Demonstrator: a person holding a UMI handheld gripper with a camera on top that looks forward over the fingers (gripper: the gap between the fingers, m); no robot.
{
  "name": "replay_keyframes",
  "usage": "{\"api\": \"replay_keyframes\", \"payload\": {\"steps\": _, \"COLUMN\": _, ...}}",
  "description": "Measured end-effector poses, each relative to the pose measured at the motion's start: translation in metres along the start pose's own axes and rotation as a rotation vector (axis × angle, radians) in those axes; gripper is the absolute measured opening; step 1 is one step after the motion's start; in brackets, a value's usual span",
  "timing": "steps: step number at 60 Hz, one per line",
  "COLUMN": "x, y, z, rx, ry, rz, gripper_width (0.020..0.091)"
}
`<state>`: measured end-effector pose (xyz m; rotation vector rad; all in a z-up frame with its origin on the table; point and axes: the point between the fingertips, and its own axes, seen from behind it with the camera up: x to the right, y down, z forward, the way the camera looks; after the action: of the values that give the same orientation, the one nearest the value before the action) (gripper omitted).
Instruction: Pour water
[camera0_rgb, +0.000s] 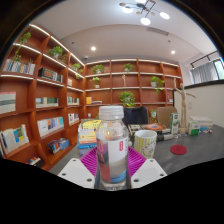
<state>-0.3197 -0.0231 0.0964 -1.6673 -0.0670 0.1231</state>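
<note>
A clear plastic water bottle (111, 145) with a white cap and a label stands upright between my fingers, both magenta pads (93, 160) pressing its sides. My gripper (111, 165) is shut on it, and the bottle appears lifted above the grey table (190, 150). Just beyond the bottle to the right stands a pale cup (145, 143) with a printed pattern. The bottle's base is hidden low between the fingers.
A stack of books (88, 133) lies left of the bottle. A red coaster (178, 150) and small boxes and bottles (180, 124) sit on the table farther right. Wooden bookshelves (40, 100) line the left and back walls, with potted plants (128, 98).
</note>
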Motion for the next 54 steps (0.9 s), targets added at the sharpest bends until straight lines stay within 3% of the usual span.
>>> {"api": "replay_keyframes", "payload": {"steps": 4, "x": 0.001, "y": 0.002, "z": 0.001, "rx": 0.006, "ry": -0.001, "rz": 0.007, "gripper_width": 0.0354}}
{"api": "replay_keyframes", "payload": {"steps": 15, "x": 0.001, "y": 0.002, "z": 0.002, "rx": 0.012, "ry": -0.003, "rz": 0.004, "gripper_width": 0.0353}}
{"api": "replay_keyframes", "payload": {"steps": 28, "x": 0.001, "y": -0.014, "z": 0.017, "rx": -0.035, "ry": 0.045, "rz": 0.229, "gripper_width": 0.0354}}
{"api": "replay_keyframes", "payload": {"steps": 37, "x": -0.021, "y": -0.049, "z": 0.045, "rx": 0.015, "ry": -0.039, "rz": 0.676, "gripper_width": 0.0352}}
{"api": "replay_keyframes", "payload": {"steps": 54, "x": -0.002, "y": -0.085, "z": 0.100, "rx": 0.123, "ry": -0.131, "rz": 1.473, "gripper_width": 0.0352}}
